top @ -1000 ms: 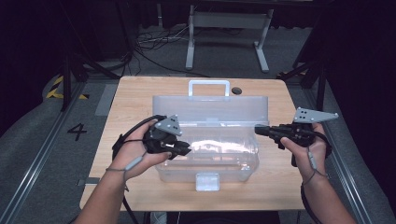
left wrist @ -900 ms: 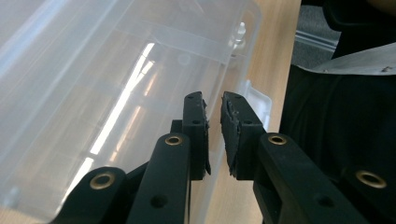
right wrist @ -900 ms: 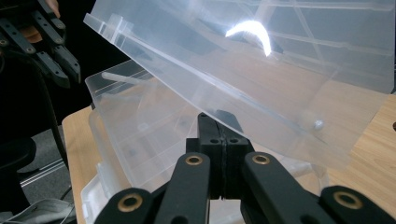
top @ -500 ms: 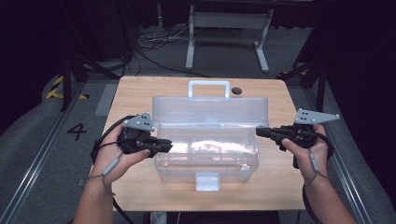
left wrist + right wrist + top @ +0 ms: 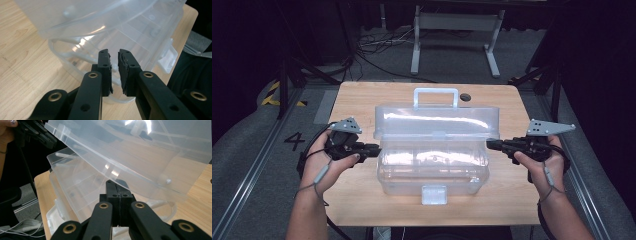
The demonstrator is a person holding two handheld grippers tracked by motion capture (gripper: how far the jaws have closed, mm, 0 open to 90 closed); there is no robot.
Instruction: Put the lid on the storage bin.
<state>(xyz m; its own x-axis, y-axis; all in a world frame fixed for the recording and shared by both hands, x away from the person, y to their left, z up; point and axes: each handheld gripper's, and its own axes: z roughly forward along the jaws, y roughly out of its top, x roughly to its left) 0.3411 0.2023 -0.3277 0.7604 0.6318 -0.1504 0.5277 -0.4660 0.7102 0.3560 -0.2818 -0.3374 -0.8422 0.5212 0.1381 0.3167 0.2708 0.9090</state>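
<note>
While the high view looks down on the wooden counter (image 5: 362,97), a clear plastic box (image 5: 432,170) sits at the middle of the frame with its lid (image 5: 437,121) raised behind it and a white handle (image 5: 435,95) at the lid's upper edge. Its contents are hard to make out through the glare; a white latch (image 5: 434,194) shows at the lower edge. At centre left, the left gripper (image 5: 371,148) points at the box's left end; at centre right, the right gripper (image 5: 490,144) points at its right end.

From the left gripper view, the jaws stand slightly apart with nothing between them, just short of the box wall (image 5: 75,62); they have just been opening a little. The lid (image 5: 75,17) crosses the top of the frame, cut off by its edges.

From the right gripper view, the jaws are pressed together, empty, under the tilted lid (image 5: 150,157). The box's interior (image 5: 75,187) looks bare, though reflections blur it. The other gripper (image 5: 37,132) sits at upper left.
</note>
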